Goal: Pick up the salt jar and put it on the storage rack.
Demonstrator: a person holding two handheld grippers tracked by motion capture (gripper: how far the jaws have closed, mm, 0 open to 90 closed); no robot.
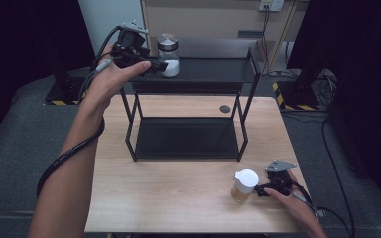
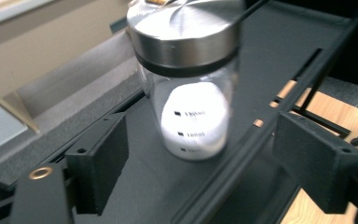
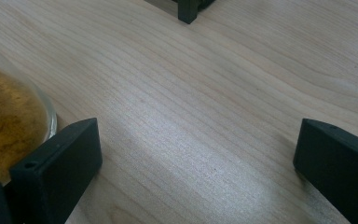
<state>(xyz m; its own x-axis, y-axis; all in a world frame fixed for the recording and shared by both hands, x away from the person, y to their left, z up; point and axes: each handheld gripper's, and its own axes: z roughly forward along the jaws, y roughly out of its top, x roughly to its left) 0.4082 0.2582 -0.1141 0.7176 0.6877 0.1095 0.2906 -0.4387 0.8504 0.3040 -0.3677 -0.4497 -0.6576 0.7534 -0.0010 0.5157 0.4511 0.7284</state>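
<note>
A glass jar (image 1: 169, 57) with a steel lid and white powder stands on the top shelf of a black metal rack (image 1: 208, 74). My left gripper (image 1: 158, 66) hovers just left of that jar, level with it. In the left gripper view its jaws (image 2: 205, 158) stand apart and the jar (image 2: 193, 107) sits a little beyond them, untouched. On the wooden table (image 1: 178, 188) at the front right stands a white-lidded jar (image 1: 244, 184) of brown powder. My right gripper (image 1: 264, 190) rests open just to its right. In the right gripper view (image 3: 198, 144), the brown jar (image 3: 9, 126) lies outside the left jaw.
The rack's lower shelf (image 1: 186, 139) lies bare on the table's middle. A small dark disc (image 1: 224, 108) is set into the tabletop behind the rack. Cables (image 1: 327, 148) trail over the floor at the right. Grey floor surrounds the table.
</note>
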